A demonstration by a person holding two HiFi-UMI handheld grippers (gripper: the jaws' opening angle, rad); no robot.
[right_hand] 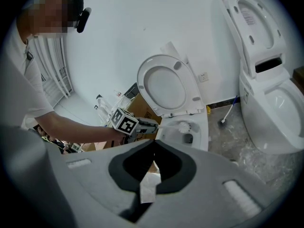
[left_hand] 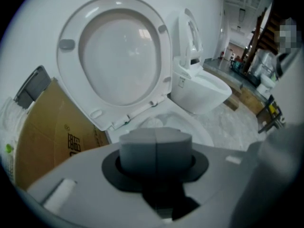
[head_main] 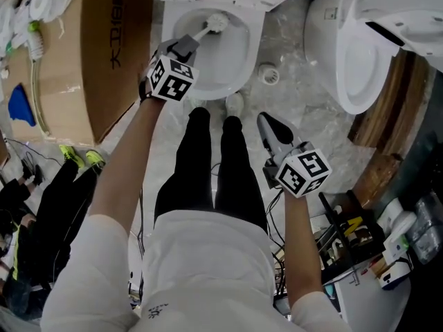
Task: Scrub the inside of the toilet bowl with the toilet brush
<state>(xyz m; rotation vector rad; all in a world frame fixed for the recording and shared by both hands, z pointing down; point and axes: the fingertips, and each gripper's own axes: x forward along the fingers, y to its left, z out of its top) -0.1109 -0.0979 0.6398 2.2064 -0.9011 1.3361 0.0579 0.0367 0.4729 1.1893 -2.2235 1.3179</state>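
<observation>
The white toilet (head_main: pixel 243 64) stands open ahead of me, with its seat and lid (left_hand: pixel 118 61) raised against the wall. The toilet brush's white head (head_main: pixel 217 23) is inside the bowl near the far side. Its handle runs back to my left gripper (head_main: pixel 187 45), which is shut on it. In the left gripper view the grey handle end (left_hand: pixel 156 147) fills the jaws. My right gripper (head_main: pixel 266 121) hangs shut and holds nothing, low at the right above the floor. From the right gripper view (right_hand: pixel 153 144) I see the brush head (right_hand: pixel 184 126) in the bowl.
A second white toilet (head_main: pixel 360 54) stands to the right, with a round floor drain (head_main: pixel 268 75) between the two. A large cardboard box (head_main: pixel 104 47) is close on the left. Another person's legs (head_main: pixel 62 185) are at the far left. Tools and clutter (head_main: pixel 360 247) lie at lower right.
</observation>
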